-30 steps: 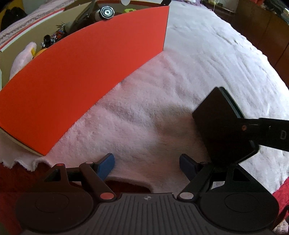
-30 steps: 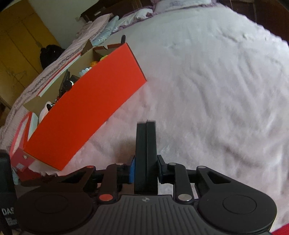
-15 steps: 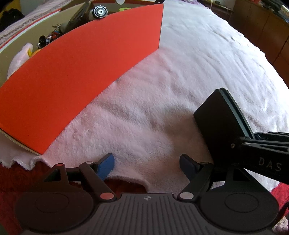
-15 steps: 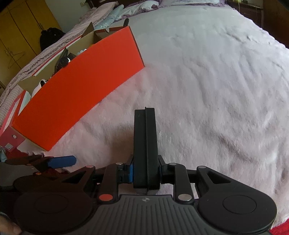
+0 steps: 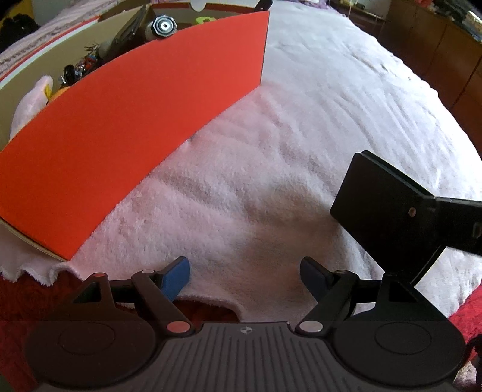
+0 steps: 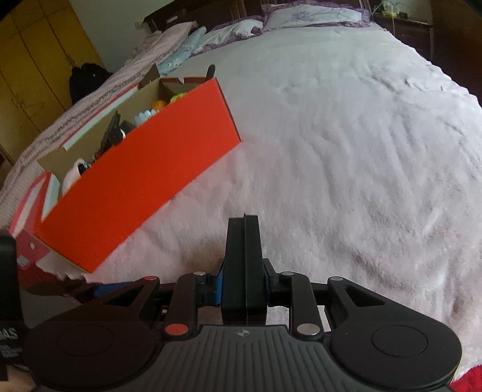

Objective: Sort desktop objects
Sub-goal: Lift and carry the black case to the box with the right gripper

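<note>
Black flat case — a thin, hard slab, apparently two halves joined at a seam — is held edge-up in the right gripper, whose jaws are clamped on its two broad faces. It is carried above the pale fleece blanket near the front edge of the bed, with nothing beneath it but fabric. In the left wrist view the same case is seen raised to the right of the left gripper, whose jaws are spread apart and hold nothing.

One open orange box stands near the left edge of the blanket, already partly filled with small items that cannot be counted reliably; a metal-capped cylinder and a pale plush shape can be made out. One case is in hand, and no other loose item is seen on the blanket.

Judged from here, the case is probably bound for the box. The main risk lies in the grip: only the lower part of the slab is pinched, so a quick swing could let it pivot or slip between the pads. The near orange wall could also be struck if the case is brought in too low — the light box might then be shoved or tipped. A drop onto the items inside could leave it wedged on edge.
</note>
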Motion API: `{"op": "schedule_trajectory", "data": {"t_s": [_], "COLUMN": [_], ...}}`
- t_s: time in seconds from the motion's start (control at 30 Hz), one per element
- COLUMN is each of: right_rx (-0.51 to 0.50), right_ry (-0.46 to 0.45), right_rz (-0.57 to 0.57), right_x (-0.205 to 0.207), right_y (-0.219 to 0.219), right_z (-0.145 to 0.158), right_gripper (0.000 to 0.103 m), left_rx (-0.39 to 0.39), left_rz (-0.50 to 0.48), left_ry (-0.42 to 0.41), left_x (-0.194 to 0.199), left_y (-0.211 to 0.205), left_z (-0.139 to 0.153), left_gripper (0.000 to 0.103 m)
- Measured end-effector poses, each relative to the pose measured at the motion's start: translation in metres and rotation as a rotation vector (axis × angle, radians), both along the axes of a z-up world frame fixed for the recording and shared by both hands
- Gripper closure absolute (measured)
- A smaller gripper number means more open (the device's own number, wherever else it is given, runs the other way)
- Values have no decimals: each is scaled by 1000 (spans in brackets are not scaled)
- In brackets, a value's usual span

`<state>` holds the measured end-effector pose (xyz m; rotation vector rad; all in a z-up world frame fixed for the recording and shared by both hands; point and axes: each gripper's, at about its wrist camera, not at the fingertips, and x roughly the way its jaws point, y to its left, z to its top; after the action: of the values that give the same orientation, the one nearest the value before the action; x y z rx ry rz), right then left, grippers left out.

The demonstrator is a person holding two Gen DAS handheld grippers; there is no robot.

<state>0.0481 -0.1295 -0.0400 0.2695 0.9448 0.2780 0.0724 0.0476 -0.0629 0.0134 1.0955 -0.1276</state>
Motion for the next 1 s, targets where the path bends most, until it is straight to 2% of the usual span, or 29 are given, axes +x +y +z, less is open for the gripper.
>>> {"op": "schedule_trajectory", "data": {"t_s": [0.27, 0.53, 0.83, 1.0], "right_rx": [5, 16, -62, -115], "right_ry": [-54, -125, -291, -340], "right_rz": [45, 117, 266, 319], "right_x": [12, 40, 101, 148], "right_y": [9, 32, 105, 148], "right_z": [30, 71, 126, 132], "right_gripper": [78, 78, 78, 78], "left_rx": [-30, -63, -110, -130], "left_rz": [-3, 28, 92, 152], "left_ry": [-37, -29, -22, -15], "left_x": [0, 2, 8, 13], "left_y": [3, 15, 37, 55], "left_z": [13, 10, 9, 9], "left_gripper": [20, 20, 20, 20]}}
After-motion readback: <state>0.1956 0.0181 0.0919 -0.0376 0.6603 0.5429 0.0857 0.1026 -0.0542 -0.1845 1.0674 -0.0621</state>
